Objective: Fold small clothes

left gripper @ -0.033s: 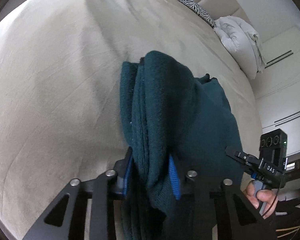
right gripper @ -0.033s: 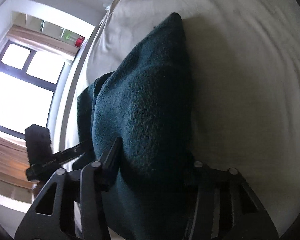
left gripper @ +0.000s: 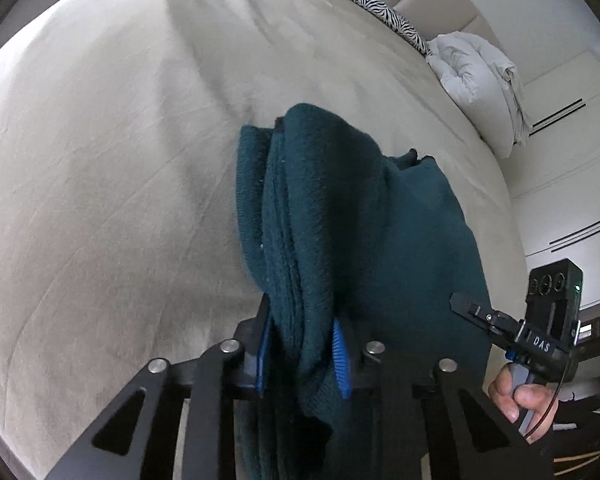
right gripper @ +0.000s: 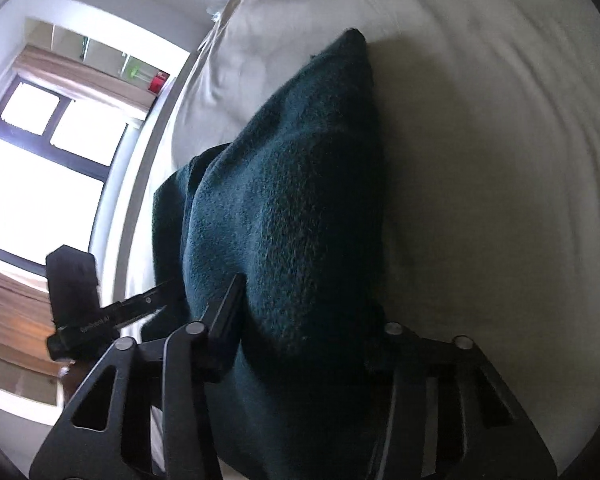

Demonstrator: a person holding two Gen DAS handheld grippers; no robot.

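Note:
A dark teal knit garment [left gripper: 340, 220] hangs in folds above a beige bed sheet [left gripper: 100, 180]. My left gripper [left gripper: 302, 354] is shut on a thick bunch of it between the blue pads [left gripper: 340, 356]. My right gripper [right gripper: 300, 320] is shut on another part of the same garment [right gripper: 292, 200], which fills the gap between its black fingers [right gripper: 224, 312]. The right gripper also shows in the left wrist view [left gripper: 476, 312] at the right edge, held by a hand. The left gripper shows in the right wrist view [right gripper: 148, 304] at the left.
A white folded duvet [left gripper: 476, 80] and a zebra-print pillow [left gripper: 384, 16] lie at the head of the bed by a padded headboard. White cupboards [left gripper: 572, 184] stand to the right. A bright window [right gripper: 40, 176] with brown curtains is beyond the bed's edge.

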